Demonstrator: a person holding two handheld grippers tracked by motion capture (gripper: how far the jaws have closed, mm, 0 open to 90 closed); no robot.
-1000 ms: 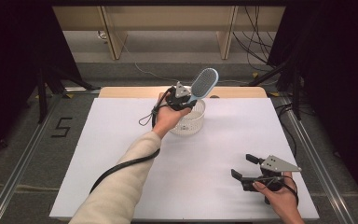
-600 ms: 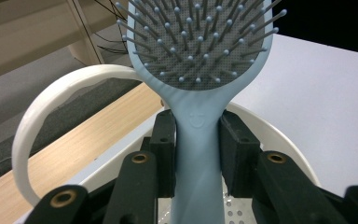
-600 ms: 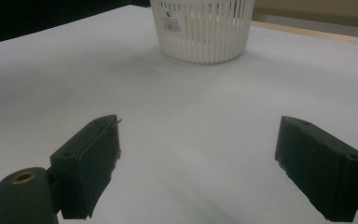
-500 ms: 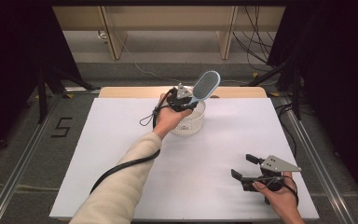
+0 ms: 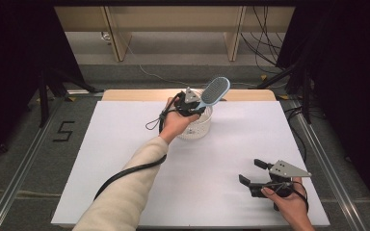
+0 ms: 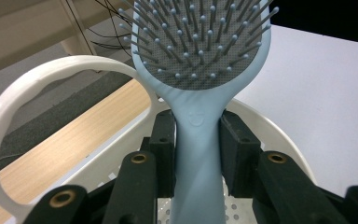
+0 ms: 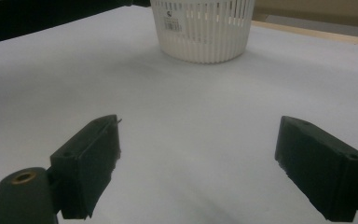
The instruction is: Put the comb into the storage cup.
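left fingers (image 6: 196, 154): clamped tight on the blue hairbrush (image 6: 200, 70) handle, over the white basket (image 5: 196, 126)
right fingers (image 7: 198, 163): wide apart, low over the tabletop (image 5: 125, 144)

Worktop (image 5: 125, 159): white sheet over a pale wooden board; the wood shows as a strip (image 5: 139, 95) along the far edge.
Floor (image 5: 24, 159): grey carpet on both sides of the worktop.
Floor mark (image 5: 63, 131): a black figure 5 on the carpet, left of the worktop.
Rails (image 5: 26, 168): metal tracks running along the floor on the left, and on the right (image 5: 325, 159).
Wooden frame (image 5: 118, 33): light-coloured legs and a crossboard beyond the far edge.
Cables (image 5: 265, 33): dark leads hanging and trailing at the far right; one pale lead (image 5: 149, 76) lies across the floor behind the worktop.
Surround: dark curtains (image 5: 9, 57) at both sides.
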